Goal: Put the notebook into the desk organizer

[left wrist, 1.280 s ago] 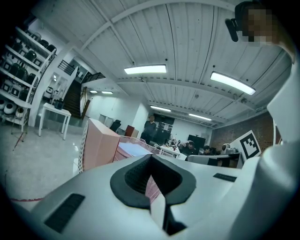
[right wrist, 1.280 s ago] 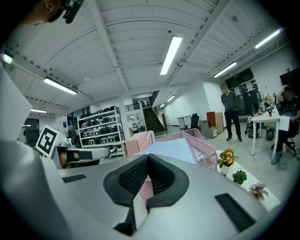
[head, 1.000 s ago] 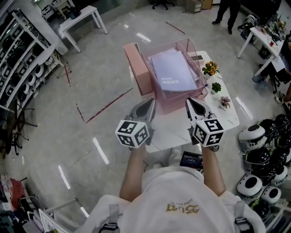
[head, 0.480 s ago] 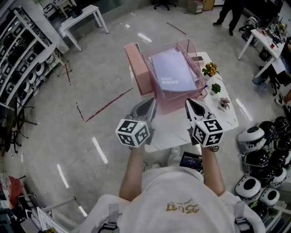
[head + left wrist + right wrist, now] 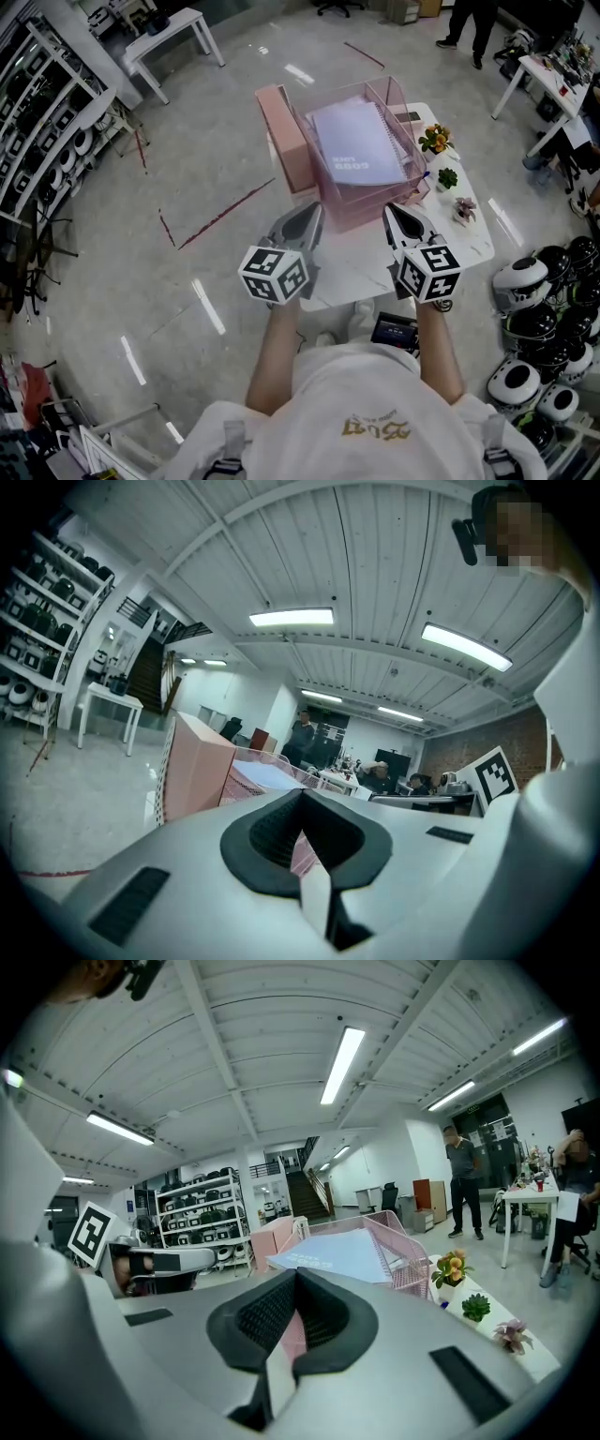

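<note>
white table (image 5: 476, 246) carries one pink wire desk organizer (image 5: 361, 214) towards its far edge, and one pink box (image 5: 281, 136) stands just beside the organizer's left side. one lavender notebook (image 5: 354, 145) lies flat in the organizer's top tray. two grippers hover at the table's near edge; the left gripper (image 5: 314, 208) and the right gripper (image 5: 389, 208) each have their jaws pressed together on nothing. three small potted plants (image 5: 447, 178) line the right edge. since the earlier frames, nothing has shifted.
</note>
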{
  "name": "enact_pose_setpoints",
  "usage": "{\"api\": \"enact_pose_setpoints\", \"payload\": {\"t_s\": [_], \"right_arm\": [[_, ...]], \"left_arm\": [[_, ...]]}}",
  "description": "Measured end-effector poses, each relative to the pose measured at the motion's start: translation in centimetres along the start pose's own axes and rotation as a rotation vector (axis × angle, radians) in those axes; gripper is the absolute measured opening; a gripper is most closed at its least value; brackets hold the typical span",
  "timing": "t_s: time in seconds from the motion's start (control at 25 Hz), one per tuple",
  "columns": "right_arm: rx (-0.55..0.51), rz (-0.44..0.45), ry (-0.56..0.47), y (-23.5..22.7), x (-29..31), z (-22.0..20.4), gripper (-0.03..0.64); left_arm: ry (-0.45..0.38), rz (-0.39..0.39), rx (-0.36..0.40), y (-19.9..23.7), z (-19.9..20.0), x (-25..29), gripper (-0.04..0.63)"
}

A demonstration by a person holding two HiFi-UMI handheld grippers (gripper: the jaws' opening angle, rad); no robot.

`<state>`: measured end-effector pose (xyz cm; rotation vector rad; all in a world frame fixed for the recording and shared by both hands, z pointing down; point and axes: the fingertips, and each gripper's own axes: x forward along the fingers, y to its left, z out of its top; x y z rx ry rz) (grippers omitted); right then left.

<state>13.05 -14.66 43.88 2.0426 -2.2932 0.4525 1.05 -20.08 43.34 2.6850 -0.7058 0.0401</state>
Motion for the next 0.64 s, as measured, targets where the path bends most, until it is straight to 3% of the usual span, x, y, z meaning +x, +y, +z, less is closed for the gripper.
{"api": "enact_pose_setpoints", "payload": {"t_s": [0.64], "right_arm": [[0.007,-0.021,0.006,-0.26,0.25,-0.61,0.011]], "left_arm": [[-0.003,-0.007,-0.015,0.85,-0.23,-0.08,0.015]]}}
